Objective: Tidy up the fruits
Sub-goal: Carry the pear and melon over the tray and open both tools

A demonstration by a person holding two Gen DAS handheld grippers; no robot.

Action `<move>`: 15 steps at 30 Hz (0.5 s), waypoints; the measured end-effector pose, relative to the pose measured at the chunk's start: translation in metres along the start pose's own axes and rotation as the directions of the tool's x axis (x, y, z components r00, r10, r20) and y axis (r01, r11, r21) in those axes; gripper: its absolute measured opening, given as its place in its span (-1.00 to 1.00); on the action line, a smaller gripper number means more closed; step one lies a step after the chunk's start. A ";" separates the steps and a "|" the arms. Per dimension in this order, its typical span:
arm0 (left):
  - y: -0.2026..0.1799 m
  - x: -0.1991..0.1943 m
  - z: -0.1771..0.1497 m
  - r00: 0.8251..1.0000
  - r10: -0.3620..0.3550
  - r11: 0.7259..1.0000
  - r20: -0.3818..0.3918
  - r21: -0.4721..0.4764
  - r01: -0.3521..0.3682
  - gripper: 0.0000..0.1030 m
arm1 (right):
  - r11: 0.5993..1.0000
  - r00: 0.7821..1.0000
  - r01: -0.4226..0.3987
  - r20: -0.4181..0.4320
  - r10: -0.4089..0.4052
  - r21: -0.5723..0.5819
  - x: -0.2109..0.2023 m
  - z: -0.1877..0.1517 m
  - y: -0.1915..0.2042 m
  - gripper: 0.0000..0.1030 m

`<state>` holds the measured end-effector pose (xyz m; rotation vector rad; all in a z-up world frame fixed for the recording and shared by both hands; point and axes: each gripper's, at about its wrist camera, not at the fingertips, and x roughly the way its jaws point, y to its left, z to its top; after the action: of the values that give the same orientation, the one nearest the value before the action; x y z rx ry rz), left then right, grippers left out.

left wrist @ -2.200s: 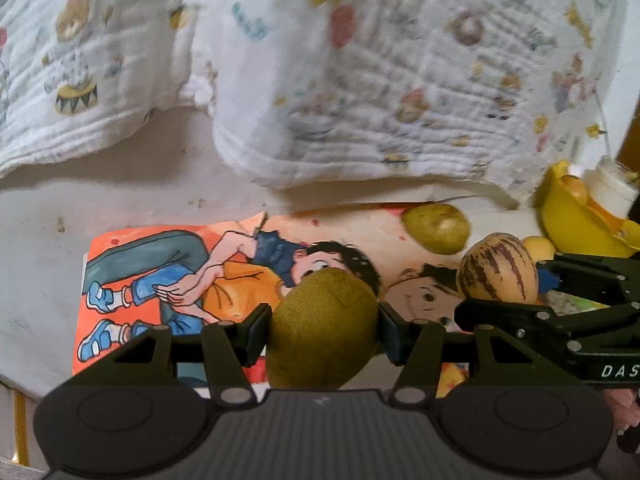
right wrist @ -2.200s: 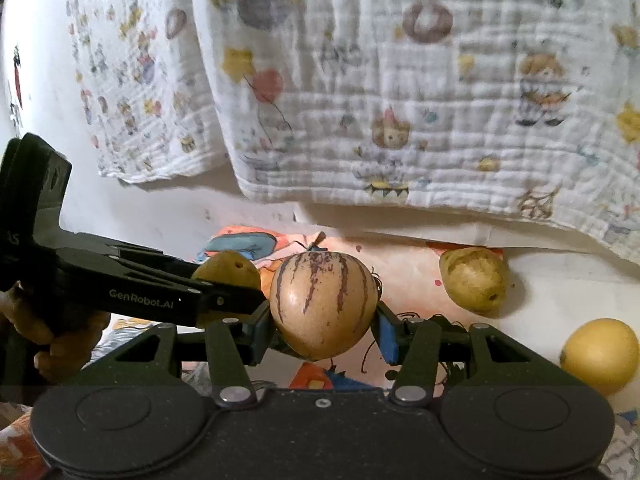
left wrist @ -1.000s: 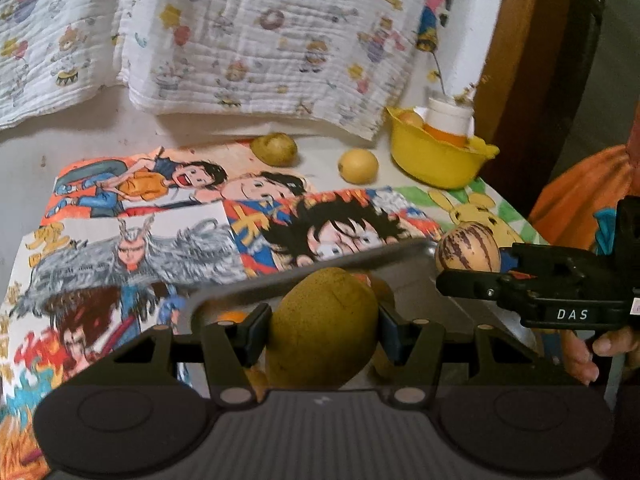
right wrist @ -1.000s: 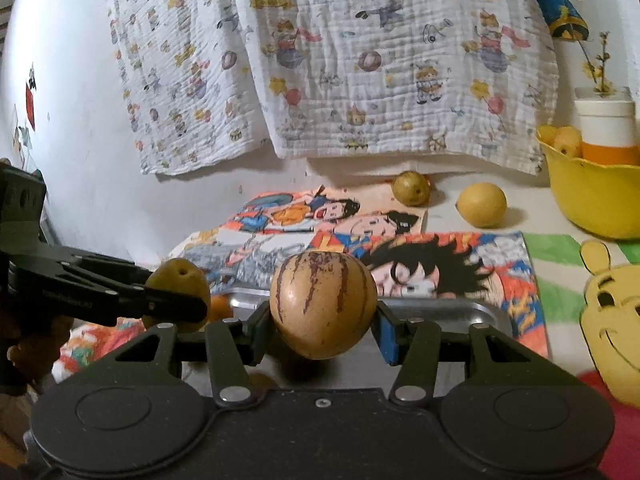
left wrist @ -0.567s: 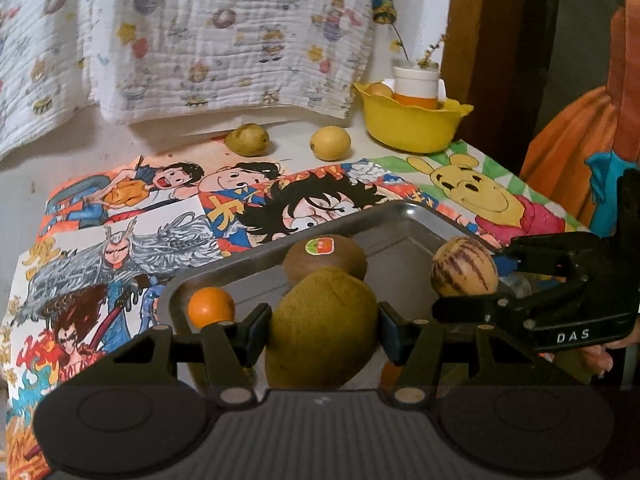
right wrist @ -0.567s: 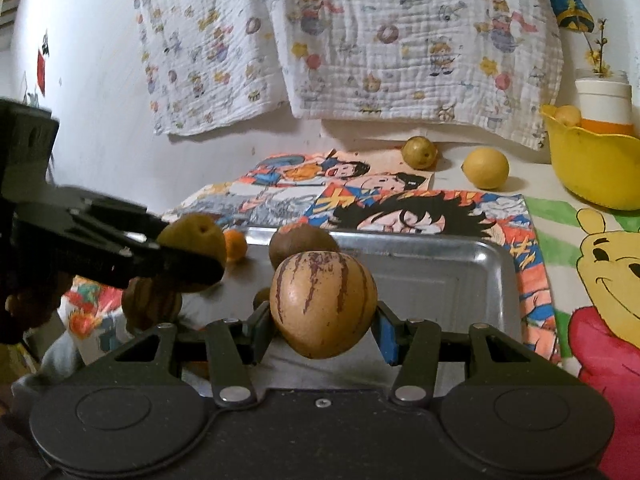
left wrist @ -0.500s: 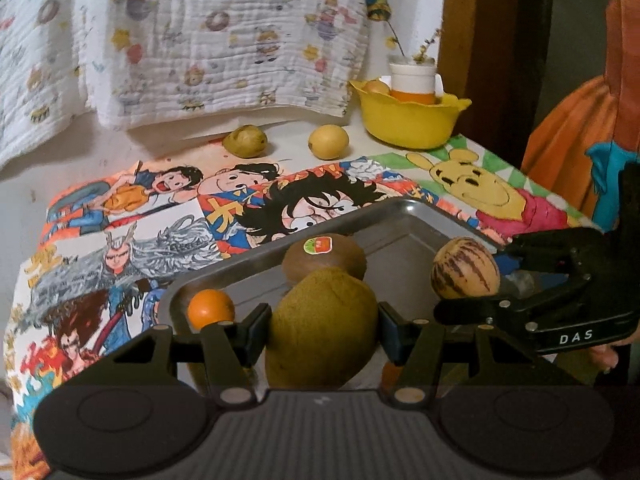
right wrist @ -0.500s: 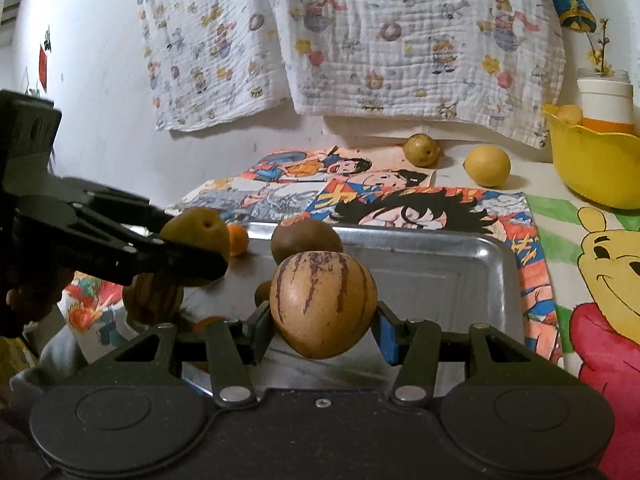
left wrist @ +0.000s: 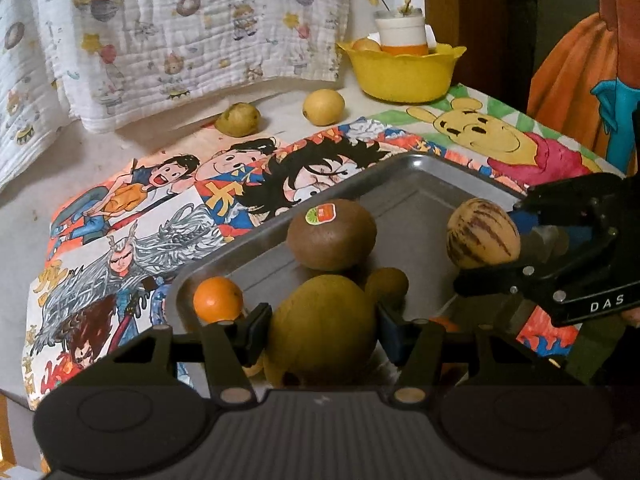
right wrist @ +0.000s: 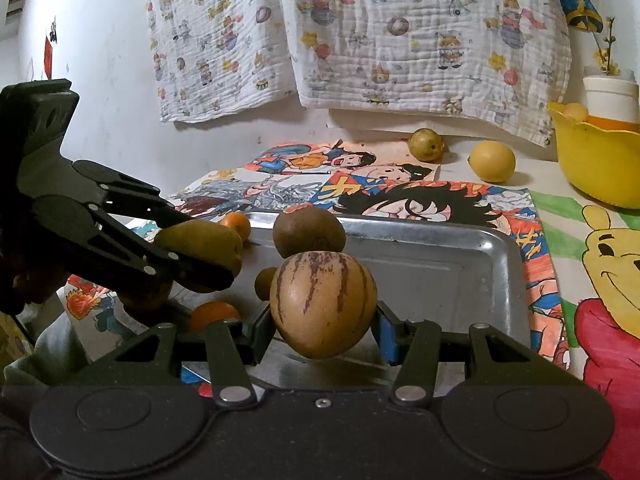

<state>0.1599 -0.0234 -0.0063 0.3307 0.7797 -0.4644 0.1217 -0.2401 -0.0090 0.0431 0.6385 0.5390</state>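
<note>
A dull green pear (left wrist: 322,326) and a tan, purple-striped melon (right wrist: 323,304) hang clamped over a steel tray (right wrist: 460,264) that holds a stickered brown kiwi (left wrist: 331,234) and small oranges (left wrist: 218,298), while another pear (left wrist: 238,119) and a lemon (left wrist: 323,107) lie near the back wall.

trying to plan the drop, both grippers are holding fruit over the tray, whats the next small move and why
Probably lower the right gripper a little and release the striped fruit onto the bare right part of the metal tray. It hangs just above that open patch, while the kiwi and oranges crowd the left side.
</note>
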 end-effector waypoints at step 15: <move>0.003 0.005 -0.003 1.000 -0.010 0.999 -0.020 -0.031 0.009 0.18 | 0.998 0.999 0.032 -0.008 -0.033 -0.051 0.005 -0.005 0.008 0.06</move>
<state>0.1624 -0.0205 -0.0118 0.3028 0.8075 -0.4582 0.1187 -0.2313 -0.0144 -0.0172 0.6330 0.5239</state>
